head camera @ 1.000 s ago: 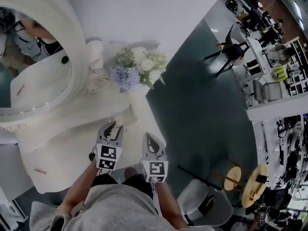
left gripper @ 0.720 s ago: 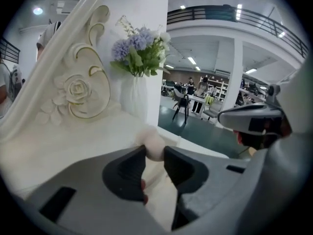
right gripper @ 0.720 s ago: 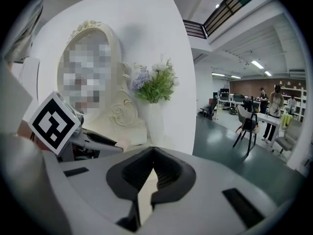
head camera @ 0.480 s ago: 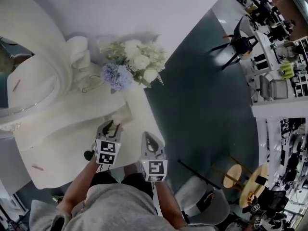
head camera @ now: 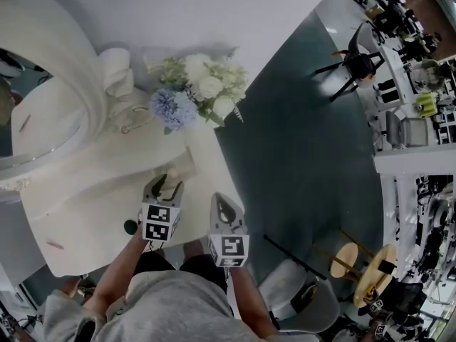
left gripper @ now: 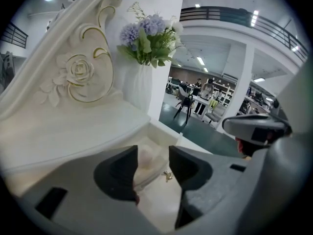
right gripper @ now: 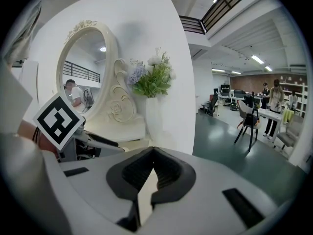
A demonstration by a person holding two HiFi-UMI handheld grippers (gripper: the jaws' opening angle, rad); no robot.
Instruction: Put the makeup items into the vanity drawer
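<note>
In the lower middle of the head view, the left gripper (head camera: 165, 186) is hanging over the open drawer (head camera: 187, 167) at the right end of the white vanity (head camera: 92, 205). Its jaws have just been opening and are now standing apart. In the left gripper view a pale rounded makeup item (left gripper: 146, 158) is lying in the drawer and showing in the gap between the pads, released, with neither pad pressing on it. Just right of it in the head view, the right gripper (head camera: 222, 205) is staying clenched on nothing, its jaw tips meeting in its own view. Toward the upper left of the frame, a bunch of flowers (head camera: 196, 95) is standing beside the mirror (head camera: 35, 123). A thin pinkish stick (head camera: 55, 246) is lying near the vanity's lower left edge.
</note>
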